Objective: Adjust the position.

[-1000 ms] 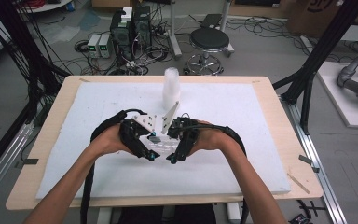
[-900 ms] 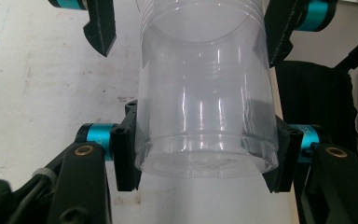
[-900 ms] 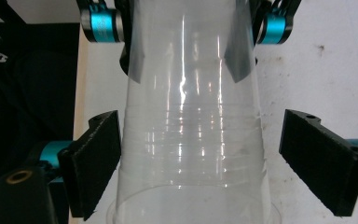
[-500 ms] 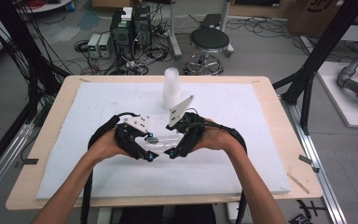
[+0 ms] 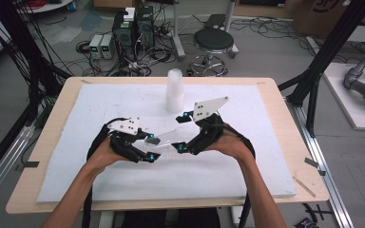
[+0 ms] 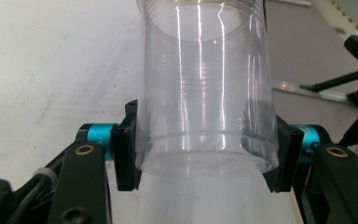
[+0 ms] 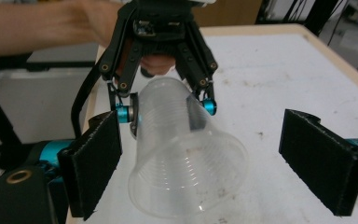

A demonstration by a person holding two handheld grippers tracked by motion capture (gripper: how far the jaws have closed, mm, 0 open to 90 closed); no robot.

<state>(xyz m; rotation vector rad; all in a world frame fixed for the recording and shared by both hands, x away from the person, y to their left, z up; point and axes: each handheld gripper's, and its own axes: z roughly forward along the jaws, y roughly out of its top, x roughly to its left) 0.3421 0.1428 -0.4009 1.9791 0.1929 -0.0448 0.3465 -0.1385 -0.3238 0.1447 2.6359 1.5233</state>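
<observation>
A pale wooden worktop (image 5: 285, 114) carries a white foam mat (image 5: 247, 175) that covers nearly all of it, leaving a bare wood border along each edge. Beyond the far edge, the grey floor holds a round black stool (image 5: 213, 40), dark computer towers (image 5: 134, 28) and loose cables. Black frame struts rise past the left and right edges.

Near the middle of the far edge of the mat a stack of clear cups (image 5: 174, 90) stands upright.

Both forearms come in from the near edge and meet over the centre of the mat. The left hand (image 5: 102, 154) holds the left tool (image 5: 150, 148) low, pointing toward the right edge. Its two padded jaws are clamped on the narrow base end of a single clear plastic cup (image 5: 168, 141); the left gripper view shows the pads pressed against both sides of the cup just above its bottom. The cup lies on its side in the air, its wide mouth facing the right tool (image 5: 184, 133).

The right hand (image 5: 230, 142) holds the right tool tilted, its grey plate raised toward the far edge. In the right gripper view its jaws stand wide apart, one on each side of the cup's mouth, with the left pad just beside the rim and the right pad clear of it.
</observation>
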